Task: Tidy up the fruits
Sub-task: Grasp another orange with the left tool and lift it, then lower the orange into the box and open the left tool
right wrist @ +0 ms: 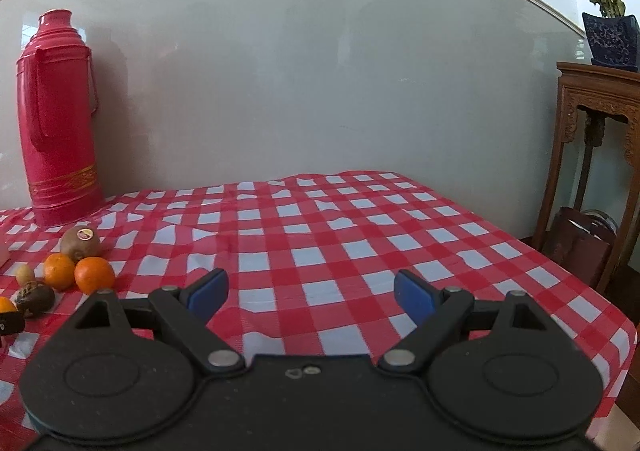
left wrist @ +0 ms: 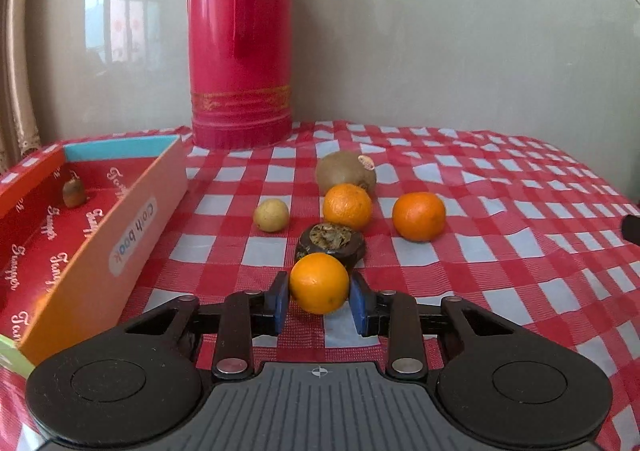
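My left gripper (left wrist: 319, 303) is shut on an orange (left wrist: 319, 283), its blue pads (left wrist: 280, 303) pressing both sides just above the checked cloth. Right behind it lies a dark, shrivelled fruit (left wrist: 330, 245). Further back lie two more oranges (left wrist: 347, 207) (left wrist: 419, 216), a brown kiwi (left wrist: 346, 171) with a sticker and a small yellowish fruit (left wrist: 271, 215). An orange-walled box (left wrist: 120, 235) at the left holds one small brown fruit (left wrist: 73, 192). My right gripper (right wrist: 310, 295) stands open over bare cloth, with the fruit cluster (right wrist: 94, 274) far to its left.
A tall red thermos (left wrist: 240, 39) stands at the back against the wall, behind the fruits. The red-and-white checked tablecloth (right wrist: 340, 235) stretches to the right. Past the table's right edge stand a carved wooden stand (right wrist: 592, 123) and a potted plant (right wrist: 608, 31).
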